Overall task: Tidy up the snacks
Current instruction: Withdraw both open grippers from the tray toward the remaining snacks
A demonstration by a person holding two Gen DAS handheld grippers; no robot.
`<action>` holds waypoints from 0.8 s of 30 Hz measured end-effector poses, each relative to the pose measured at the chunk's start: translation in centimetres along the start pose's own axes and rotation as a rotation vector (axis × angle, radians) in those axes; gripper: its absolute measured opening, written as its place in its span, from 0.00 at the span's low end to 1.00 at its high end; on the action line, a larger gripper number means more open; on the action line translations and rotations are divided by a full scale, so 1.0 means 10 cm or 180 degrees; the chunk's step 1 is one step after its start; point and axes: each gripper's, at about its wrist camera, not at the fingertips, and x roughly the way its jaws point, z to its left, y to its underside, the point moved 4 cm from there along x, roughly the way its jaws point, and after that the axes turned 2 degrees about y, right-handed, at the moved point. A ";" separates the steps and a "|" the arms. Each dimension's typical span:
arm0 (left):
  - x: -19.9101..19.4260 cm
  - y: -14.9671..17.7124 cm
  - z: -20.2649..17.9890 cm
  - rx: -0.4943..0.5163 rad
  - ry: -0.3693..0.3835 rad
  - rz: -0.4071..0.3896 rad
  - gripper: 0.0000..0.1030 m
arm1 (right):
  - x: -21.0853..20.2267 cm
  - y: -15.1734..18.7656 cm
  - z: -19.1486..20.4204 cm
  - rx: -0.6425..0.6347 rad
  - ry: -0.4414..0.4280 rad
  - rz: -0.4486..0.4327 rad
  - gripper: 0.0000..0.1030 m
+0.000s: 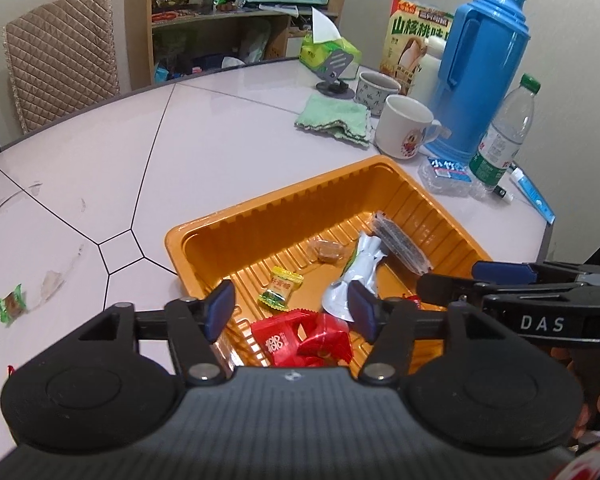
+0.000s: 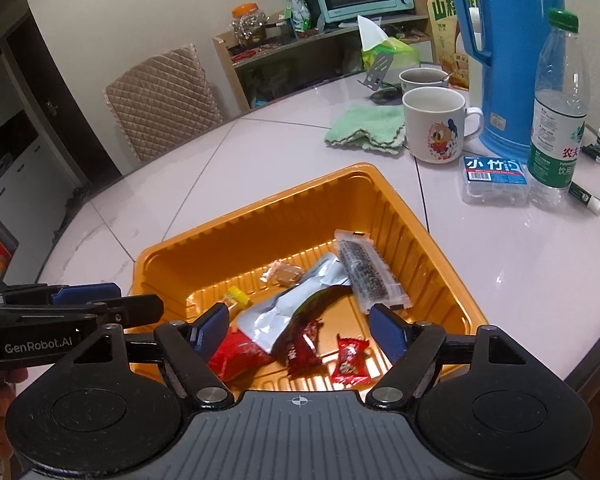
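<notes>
While both grippers hang over the orange tray (image 1: 236,220), the left wrist view shows the left gripper (image 1: 290,310) with its blue fingers (image 1: 220,308) apart and nothing between them, poised above a red sweet box (image 1: 278,340) and crumpled red wrappers at the tray's near end. Deeper in the tray lie a yellow-green candy (image 1: 280,290), a brown sweet (image 1: 326,250), a silver pouch (image 1: 356,276) and a clear-wrapped dark bar (image 1: 400,246). One green-wrapped sweet (image 1: 11,304) remains alone on the white worktop (image 1: 100,152), well apart from the tray at far left; judged from the task, it looks like the next pick, and it falls to the left gripper, which should clear the tray wall first and come down with the wrapper's body, not its twisted ends, between the fingers. Seen from the right wrist, the right gripper (image 2: 300,332) also stands apart-fingered and empty above the tray (image 2: 260,200), over a dark red packet (image 2: 300,350) and a small red sweet (image 2: 350,362), with the silver pouch (image 2: 284,308) and the bar (image 2: 370,276) just beyond. No loose snack shows on the right side of the worktop (image 2: 500,260); a mug (image 2: 436,124), blue flask (image 2: 508,52) and water bottle (image 2: 556,120) crowd that corner, so the right gripper does best to hold clear and avoid brushing them.
</notes>
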 end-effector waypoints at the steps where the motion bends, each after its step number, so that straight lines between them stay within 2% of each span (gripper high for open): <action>1: -0.04 0.01 -0.01 -0.0004 0.0000 -0.0024 0.62 | -0.03 0.01 0.02 0.0000 0.0000 -0.0010 0.76; 5: -0.21 0.04 -0.01 -0.0025 0.0019 -0.0101 0.66 | -0.15 0.04 0.10 0.0013 0.0009 -0.0060 0.76; 14: -0.53 0.24 0.08 -0.0066 0.0040 -0.0105 0.66 | -0.44 0.20 0.29 0.0051 -0.0016 -0.0139 0.77; 24: -0.90 0.55 0.41 -0.0189 -0.0037 -0.0125 0.67 | -0.63 0.46 0.67 -0.0094 -0.0215 -0.0107 0.77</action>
